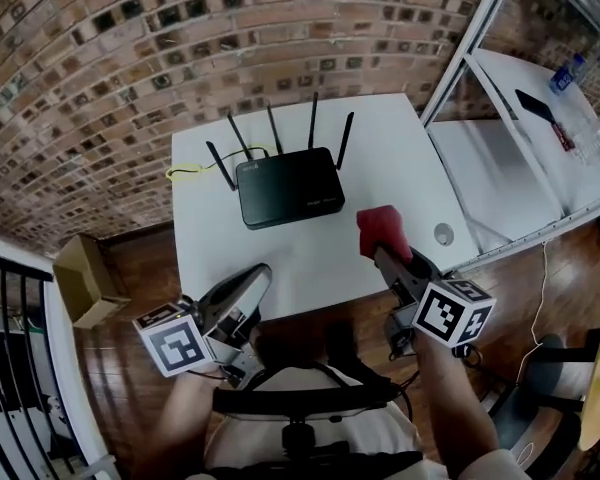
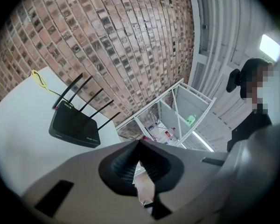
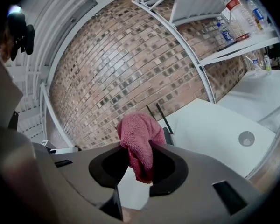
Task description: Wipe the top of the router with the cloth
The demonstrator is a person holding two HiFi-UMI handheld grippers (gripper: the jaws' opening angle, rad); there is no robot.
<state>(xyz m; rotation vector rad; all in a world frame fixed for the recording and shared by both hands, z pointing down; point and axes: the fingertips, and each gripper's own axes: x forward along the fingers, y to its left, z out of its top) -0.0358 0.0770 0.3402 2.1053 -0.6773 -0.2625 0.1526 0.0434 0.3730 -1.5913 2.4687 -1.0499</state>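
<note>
The flat black plastic router (image 1: 288,186) near the white table's (image 1: 310,258) far edge bears small pale print on top, too small to read.

Red cloth (image 1: 382,226), black router (image 1: 290,186), white table (image 1: 310,260)

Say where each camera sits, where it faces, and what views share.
Head view: on the head, steeply down at table, router, left gripper, right gripper.
Left gripper view: on that gripper, along its shut, empty jaws toward the router.
Right gripper view: on that gripper, along jaws clamping the cloth.
Shared: all three show the router.
</note>
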